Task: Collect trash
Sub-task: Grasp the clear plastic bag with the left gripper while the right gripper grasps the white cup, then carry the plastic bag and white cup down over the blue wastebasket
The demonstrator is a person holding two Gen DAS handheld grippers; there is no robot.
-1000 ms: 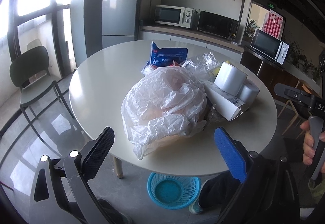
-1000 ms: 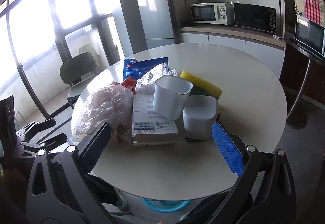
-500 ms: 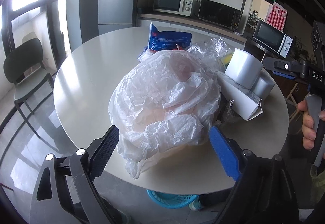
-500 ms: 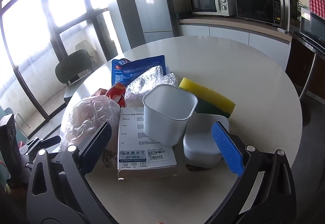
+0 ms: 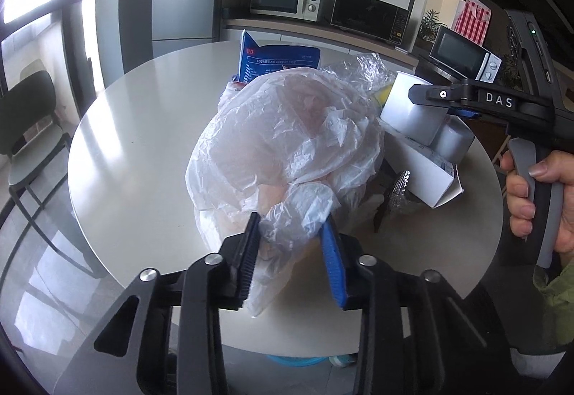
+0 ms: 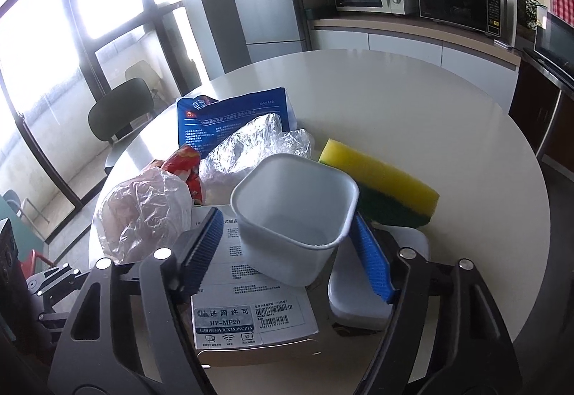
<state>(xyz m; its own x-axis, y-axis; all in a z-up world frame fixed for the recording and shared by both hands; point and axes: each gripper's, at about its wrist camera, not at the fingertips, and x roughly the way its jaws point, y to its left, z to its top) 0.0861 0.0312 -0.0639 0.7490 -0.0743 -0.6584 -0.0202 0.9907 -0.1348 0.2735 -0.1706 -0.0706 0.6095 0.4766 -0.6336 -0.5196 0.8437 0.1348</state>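
Note:
A crumpled white plastic bag [image 5: 287, 144] lies on the round table [image 5: 143, 129]. My left gripper [image 5: 290, 219] is closing, and its pads pinch the bag's bunched near end. A white square cup [image 6: 297, 208] rests tilted on a white box [image 6: 251, 305]. My right gripper [image 6: 285, 215] is closing around the cup. Its blue pad meets the cup's right rim, while the left pad stands a little apart from the wall. In the left wrist view, a person's hand [image 5: 538, 198] holds the right gripper beside the cup [image 5: 405, 112].
Around the cup lie a yellow-green sponge [image 6: 380, 183], a blue pouch [image 6: 233, 119], crinkled clear plastic [image 6: 251, 147], a red wrapper [image 6: 186, 162] and a white lid [image 6: 362, 294]. A blue basket [image 5: 297, 361] shows under the table's near edge. A dark chair [image 5: 25, 115] stands left.
Both grippers moved in toward the pile and their jaws narrowed from wide open. The left now pinches the bag's end; the right now brackets the cup.

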